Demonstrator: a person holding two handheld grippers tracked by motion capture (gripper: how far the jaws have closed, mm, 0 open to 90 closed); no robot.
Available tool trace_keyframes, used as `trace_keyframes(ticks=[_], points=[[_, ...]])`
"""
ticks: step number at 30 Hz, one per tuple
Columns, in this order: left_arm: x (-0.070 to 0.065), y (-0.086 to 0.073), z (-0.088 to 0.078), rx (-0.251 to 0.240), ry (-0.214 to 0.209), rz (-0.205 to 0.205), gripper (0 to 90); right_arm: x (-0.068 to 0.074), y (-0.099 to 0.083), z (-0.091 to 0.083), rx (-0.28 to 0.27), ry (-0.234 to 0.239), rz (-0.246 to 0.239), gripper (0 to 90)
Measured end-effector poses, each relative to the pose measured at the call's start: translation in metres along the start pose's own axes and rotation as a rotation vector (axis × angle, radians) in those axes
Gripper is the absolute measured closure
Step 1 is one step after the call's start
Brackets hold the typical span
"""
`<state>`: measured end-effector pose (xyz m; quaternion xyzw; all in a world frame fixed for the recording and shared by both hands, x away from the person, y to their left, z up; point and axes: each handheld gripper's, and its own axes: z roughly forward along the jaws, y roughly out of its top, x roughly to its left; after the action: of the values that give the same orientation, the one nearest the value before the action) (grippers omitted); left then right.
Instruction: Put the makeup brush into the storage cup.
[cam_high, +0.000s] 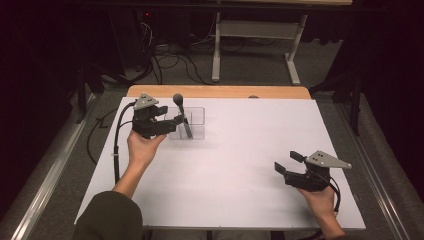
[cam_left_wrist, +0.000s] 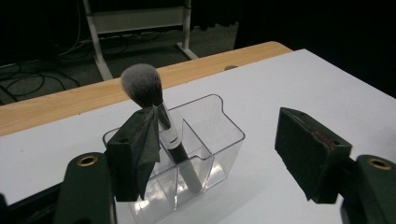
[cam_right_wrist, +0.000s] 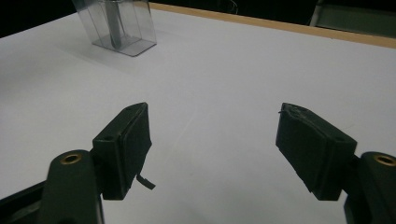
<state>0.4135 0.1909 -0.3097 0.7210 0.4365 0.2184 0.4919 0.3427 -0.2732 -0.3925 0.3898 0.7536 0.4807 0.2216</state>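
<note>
The left gripper (cam_high: 170, 122), black with a grey three-cornered plate on top, is held up in the person's left hand (cam_high: 142, 147) at the far left of the white table (cam_high: 240, 165), its jaws spread wide and gripping nothing. Just ahead of those jaws stands a clear plastic organiser box (cam_left_wrist: 205, 140) with square compartments, and in one of them a makeup brush (cam_left_wrist: 161, 121) leans tilted, its dark handle down, shiny metal ferrule above and soft grey rounded bristle head at the top. In the left gripper view the near jaw's pad overlaps the brush; whether it touches cannot be told. The right gripper (cam_high: 289, 162), well apart near the table's right front, rests low in the right hand (cam_high: 320, 200), its jaws likewise wide and empty.
</note>
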Motion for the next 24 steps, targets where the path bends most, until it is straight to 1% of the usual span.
trace_keyframes(ticks=[12,14,20,22,24], points=[[-0.001,-0.002,-0.007,-0.011,-0.010,0.003,31.1,0.000,0.000,0.000,0.001,0.001,-0.001,27.9],[-0.002,-0.002,-0.009,-0.018,-0.011,0.002,31.1,0.000,0.000,0.000,0.004,-0.001,0.004,27.9],[-0.004,-0.003,-0.014,-0.032,-0.018,0.007,31.4,0.000,0.000,0.000,0.001,0.001,-0.002,28.0],[-0.005,-0.003,-0.016,-0.033,-0.020,0.011,31.4,0.001,0.000,0.000,0.004,0.002,0.007,28.0],[-0.005,-0.004,-0.017,-0.038,-0.023,0.011,31.4,0.001,0.000,0.000,0.003,0.002,0.006,28.0]])
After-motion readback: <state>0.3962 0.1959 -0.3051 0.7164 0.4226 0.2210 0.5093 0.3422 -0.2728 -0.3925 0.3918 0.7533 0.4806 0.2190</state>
